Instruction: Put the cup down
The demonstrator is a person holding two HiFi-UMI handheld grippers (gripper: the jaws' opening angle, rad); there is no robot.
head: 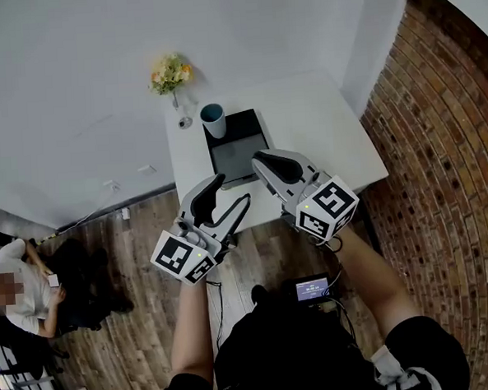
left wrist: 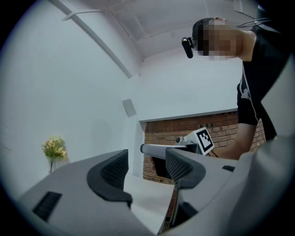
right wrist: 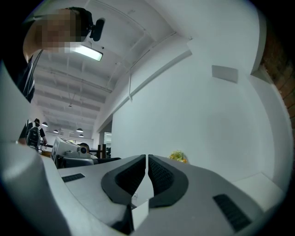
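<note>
A white cup [head: 213, 120] with a teal inside stands upright on the far left corner of a black tray [head: 252, 125] on the white table [head: 322, 127]. Neither gripper touches it; both hang over the table's near edge, well short of the cup. My left gripper [head: 232, 191] is open, and in the left gripper view its jaws [left wrist: 146, 168] stand apart with nothing between them. My right gripper [head: 260, 158] is over the tray's near end, and in the right gripper view its jaws [right wrist: 146, 161] are shut and empty. The cup shows in neither gripper view.
A small vase of yellow flowers [head: 170, 72] stands at the table's far left corner, beside the cup. A brick wall [head: 438, 137] runs along the right. A person [head: 19, 286] sits on the wooden floor at the left. White walls rise behind the table.
</note>
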